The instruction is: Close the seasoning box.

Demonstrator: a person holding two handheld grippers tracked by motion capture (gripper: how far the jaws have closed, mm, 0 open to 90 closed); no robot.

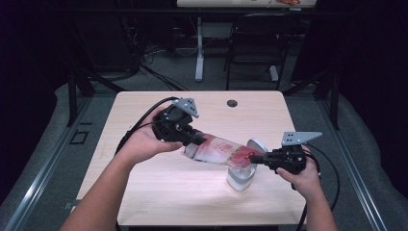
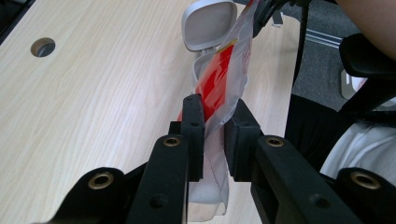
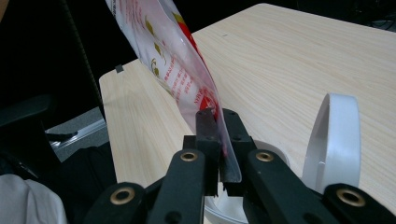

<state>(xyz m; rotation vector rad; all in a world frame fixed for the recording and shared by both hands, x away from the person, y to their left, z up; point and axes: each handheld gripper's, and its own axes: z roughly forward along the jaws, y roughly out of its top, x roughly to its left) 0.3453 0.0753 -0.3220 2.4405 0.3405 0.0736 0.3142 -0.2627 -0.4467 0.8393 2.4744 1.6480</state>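
Observation:
A clear plastic pouch (image 1: 219, 151) with red print hangs stretched between my two grippers above the table. My left gripper (image 1: 191, 141) is shut on its upper end, and its jaws pinch the film (image 2: 217, 98) in the left gripper view. At the lower right end, my right gripper (image 1: 254, 158) is shut on the pouch's edge (image 3: 187, 84), close over a white container (image 1: 240, 177). The container's hinged lid (image 3: 334, 140) stands up. In the left gripper view the container (image 2: 208, 23) lies beyond the pouch.
The light wooden table (image 1: 144, 192) has a round cable hole (image 1: 232, 103) near its far edge. Black cables (image 1: 139, 125) trail from both grippers. A dark chair (image 1: 255, 43) and a table leg stand beyond the far edge.

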